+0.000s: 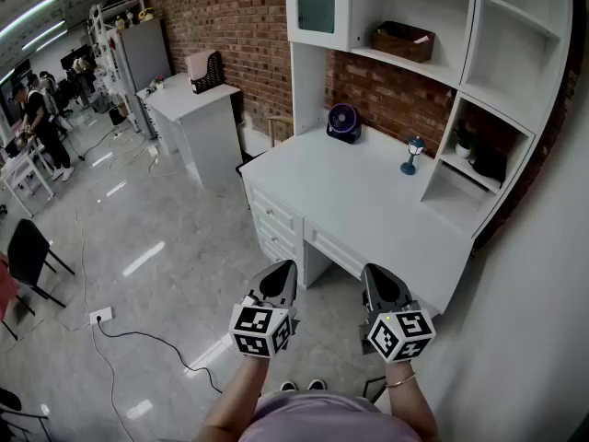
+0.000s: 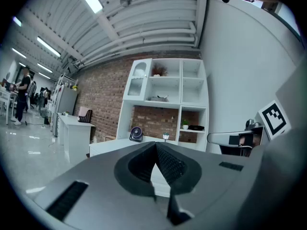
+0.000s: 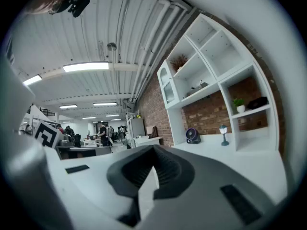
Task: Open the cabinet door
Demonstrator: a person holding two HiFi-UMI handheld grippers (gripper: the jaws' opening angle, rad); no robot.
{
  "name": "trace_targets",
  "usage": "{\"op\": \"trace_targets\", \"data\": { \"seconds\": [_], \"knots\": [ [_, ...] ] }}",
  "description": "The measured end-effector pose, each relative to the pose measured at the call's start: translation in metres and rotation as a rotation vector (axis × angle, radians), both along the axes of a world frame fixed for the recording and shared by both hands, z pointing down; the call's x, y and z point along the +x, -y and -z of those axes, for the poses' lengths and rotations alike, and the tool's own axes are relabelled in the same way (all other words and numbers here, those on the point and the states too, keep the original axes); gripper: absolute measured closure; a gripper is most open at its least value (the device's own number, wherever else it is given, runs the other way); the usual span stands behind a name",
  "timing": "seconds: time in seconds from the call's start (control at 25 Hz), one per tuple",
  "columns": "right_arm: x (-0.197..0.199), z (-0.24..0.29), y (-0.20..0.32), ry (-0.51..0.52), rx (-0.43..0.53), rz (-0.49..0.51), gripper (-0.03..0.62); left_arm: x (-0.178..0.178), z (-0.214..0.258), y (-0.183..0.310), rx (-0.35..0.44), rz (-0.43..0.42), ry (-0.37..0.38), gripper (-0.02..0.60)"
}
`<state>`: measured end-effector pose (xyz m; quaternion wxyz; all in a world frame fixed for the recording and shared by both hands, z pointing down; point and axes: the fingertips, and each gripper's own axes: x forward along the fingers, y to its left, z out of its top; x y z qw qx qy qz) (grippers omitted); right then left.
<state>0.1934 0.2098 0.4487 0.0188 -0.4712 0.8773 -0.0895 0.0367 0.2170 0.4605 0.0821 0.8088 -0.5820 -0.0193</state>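
Jaws together, empty: both hand-held grippers [image 1: 286, 267] [image 1: 371, 271]

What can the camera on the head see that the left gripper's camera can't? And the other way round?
Only the head view shows the desk drawers, the person's shoes and the black chair on the floor. Only the left gripper view shows the ceiling pipes and the left gripper up close, its jaws together with nothing between them. Both show the white desk, the purple fan, the little lamp and the glass cabinet door, which is closed.
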Motion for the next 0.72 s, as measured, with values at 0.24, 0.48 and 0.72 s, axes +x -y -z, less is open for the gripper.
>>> {"op": "trace_targets", "data": {
  "seconds": [0.24, 0.48, 0.72],
  "knots": [
    [0.004, 0.003, 0.01, 0.003, 0.009, 0.007, 0.592, 0.005, 0.002, 0.01, 0.008, -0.003, 0.002, 0.581],
    [0.014, -0.007, 0.015, -0.01, 0.002, 0.011, 0.592, 0.011, -0.001, 0.017, 0.011, 0.001, -0.017, 0.581],
    [0.018, -0.011, 0.029, -0.018, 0.002, 0.003, 0.592, 0.018, -0.007, 0.026, -0.002, 0.003, -0.028, 0.58]
  ]
}}
